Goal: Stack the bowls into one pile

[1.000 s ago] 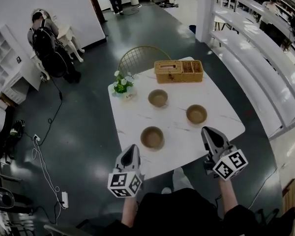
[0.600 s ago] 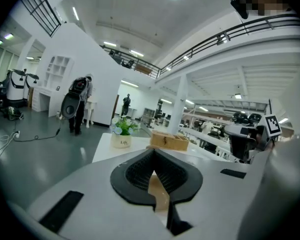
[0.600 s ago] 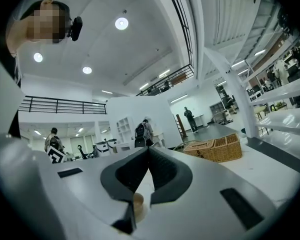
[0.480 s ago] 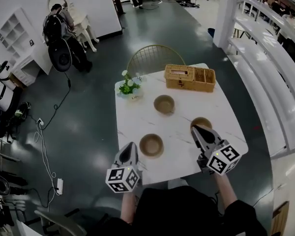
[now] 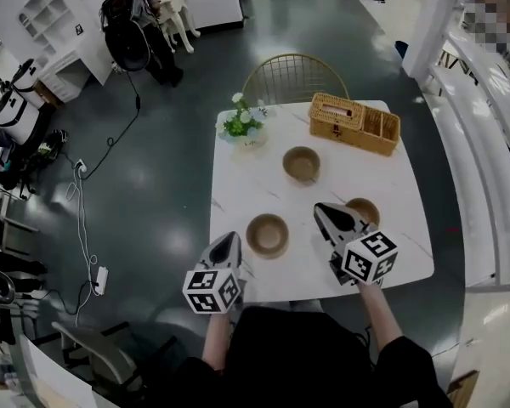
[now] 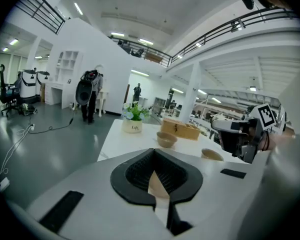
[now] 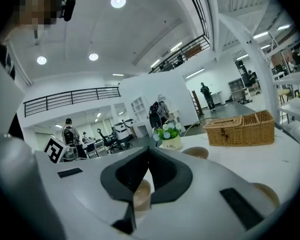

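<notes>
- The white table [image 5: 246, 185] bears three bowls, each well apart from the others. A wire chair [image 5: 291, 79] stands at its far edge, and only the head view shows all of it.
- A wicker basket [image 5: 354, 123] sits at the far right corner. The right gripper view shows it side-on, and the head view shows its compartments from above.
- The left gripper [image 5: 229, 238] is at the table's near edge, just beside the near bowl [image 5: 267, 235]. Its own view shows the jaws pressed together and pinching nothing, with that bowl visible through the gap behind the pads.
- The right gripper [image 5: 320, 208] is likewise pressed together and empty. From above it partly covers the right bowl [image 5: 368, 210]. Its own view puts that bowl low at the right edge and the near bowl behind its pads.
- The far bowl [image 5: 301, 163] stands mid-table, in front of the basket.
- A flower pot [image 5: 244, 130] sits at the far left corner. Its label "Life" reads only in the gripper views.
</notes>
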Motion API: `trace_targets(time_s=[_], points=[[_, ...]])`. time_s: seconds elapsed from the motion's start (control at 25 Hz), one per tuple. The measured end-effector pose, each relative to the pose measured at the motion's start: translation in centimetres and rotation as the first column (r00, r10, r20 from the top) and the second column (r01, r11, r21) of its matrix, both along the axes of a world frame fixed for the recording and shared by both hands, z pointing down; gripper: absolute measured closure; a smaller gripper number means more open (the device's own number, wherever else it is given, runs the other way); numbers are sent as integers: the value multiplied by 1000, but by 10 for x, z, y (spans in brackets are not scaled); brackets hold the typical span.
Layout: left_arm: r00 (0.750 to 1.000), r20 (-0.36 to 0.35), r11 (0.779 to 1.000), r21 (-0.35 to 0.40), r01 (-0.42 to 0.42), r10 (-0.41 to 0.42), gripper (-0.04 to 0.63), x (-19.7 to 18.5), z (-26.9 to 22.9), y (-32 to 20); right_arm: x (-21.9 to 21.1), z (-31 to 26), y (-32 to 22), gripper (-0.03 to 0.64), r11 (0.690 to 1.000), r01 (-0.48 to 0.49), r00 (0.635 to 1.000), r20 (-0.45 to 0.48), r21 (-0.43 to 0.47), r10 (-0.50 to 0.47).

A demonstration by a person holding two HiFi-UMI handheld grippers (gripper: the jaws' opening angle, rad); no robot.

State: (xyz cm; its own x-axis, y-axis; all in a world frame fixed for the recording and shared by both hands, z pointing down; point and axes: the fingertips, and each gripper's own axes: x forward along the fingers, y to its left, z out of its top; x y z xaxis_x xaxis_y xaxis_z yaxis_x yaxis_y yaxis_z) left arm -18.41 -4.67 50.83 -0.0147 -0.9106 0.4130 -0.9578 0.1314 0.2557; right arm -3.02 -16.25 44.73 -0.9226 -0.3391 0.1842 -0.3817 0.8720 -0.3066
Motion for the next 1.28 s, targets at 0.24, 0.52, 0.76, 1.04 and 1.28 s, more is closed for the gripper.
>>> trace_targets(time_s=[0.24, 0.52, 0.76, 1.04, 1.28], points=[[998, -63, 997, -81, -8, 3, 581, -5, 29, 0, -31, 34, 1, 603, 993, 73, 994, -74, -89, -80], [996, -93, 990, -138, -21, 8, 581, -11, 50, -2, -53, 68, -3, 601, 985, 68, 981, -170, -162, -95], [993, -114, 987, -159, -32, 14, 581, -14, 62, -2, -64, 97, 3, 596, 959, 47, 966, -232, -278, -114], [991, -135, 984, -178, -29, 5, 581, -20, 72, -2, -73, 129, 10, 495, 937, 50, 945, -288, -347, -157], [989, -148, 979, -201, -24, -6, 581, -23, 80, -1, -81, 147, 14, 468, 914, 42, 934, -308, -403, -178]])
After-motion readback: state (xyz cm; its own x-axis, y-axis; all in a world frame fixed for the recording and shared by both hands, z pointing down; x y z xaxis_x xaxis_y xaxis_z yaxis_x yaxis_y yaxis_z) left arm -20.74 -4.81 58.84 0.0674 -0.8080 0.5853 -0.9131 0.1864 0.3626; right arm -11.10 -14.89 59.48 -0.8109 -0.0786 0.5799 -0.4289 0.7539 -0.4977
